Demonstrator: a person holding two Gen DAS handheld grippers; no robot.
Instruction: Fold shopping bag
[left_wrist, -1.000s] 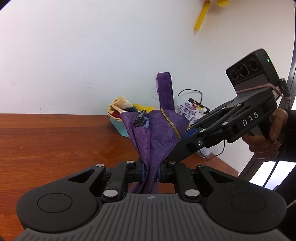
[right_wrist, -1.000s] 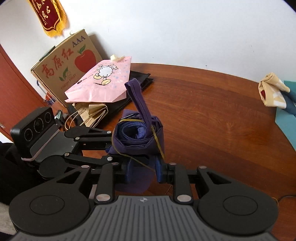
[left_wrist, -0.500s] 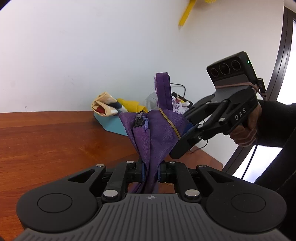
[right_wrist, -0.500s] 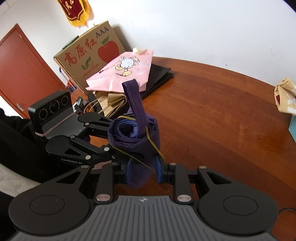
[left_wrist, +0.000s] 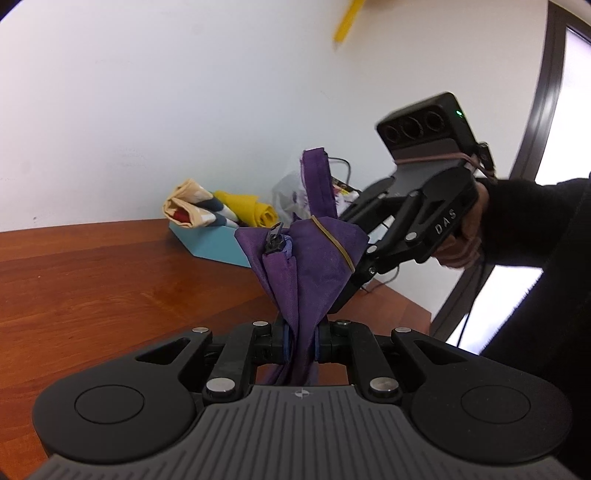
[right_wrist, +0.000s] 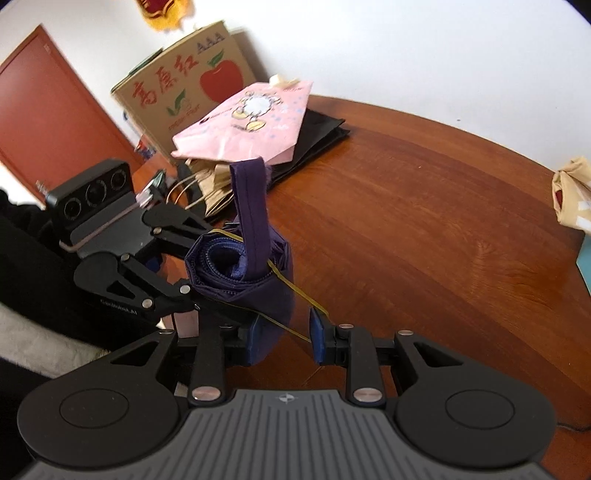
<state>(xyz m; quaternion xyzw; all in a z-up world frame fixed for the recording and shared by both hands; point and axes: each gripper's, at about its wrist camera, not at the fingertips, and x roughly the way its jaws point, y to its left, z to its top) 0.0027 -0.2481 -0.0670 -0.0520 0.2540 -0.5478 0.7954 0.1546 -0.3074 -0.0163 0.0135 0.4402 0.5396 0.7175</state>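
Observation:
The purple shopping bag (left_wrist: 306, 258) is rolled into a bundle with a yellow rubber band (left_wrist: 332, 243) around it and a strap (right_wrist: 251, 206) standing up. My left gripper (left_wrist: 299, 345) is shut on the bundle's lower end and holds it above the wooden table (right_wrist: 406, 221). In the right wrist view the roll (right_wrist: 243, 273) shows its open end. My right gripper (right_wrist: 286, 341) stands open around the roll's bottom. The fabric rests against its left pad (right_wrist: 255, 343). The rubber band (right_wrist: 303, 299) stretches to its right pad (right_wrist: 317, 339), which is clear of the fabric.
A cardboard apple box (right_wrist: 184, 92), a pink paper bag (right_wrist: 251, 118), a black folded bag (right_wrist: 317, 133) and brown paper bags (right_wrist: 214, 184) lie at the table's far left. A teal box (left_wrist: 218, 247) with folded bags sits by the wall. A black sleeve (left_wrist: 535, 240) is at right.
Both grippers have turned and the bundle has shifted with them. In the right wrist view the roll now sits toward the left pad, with a gap at the right pad.

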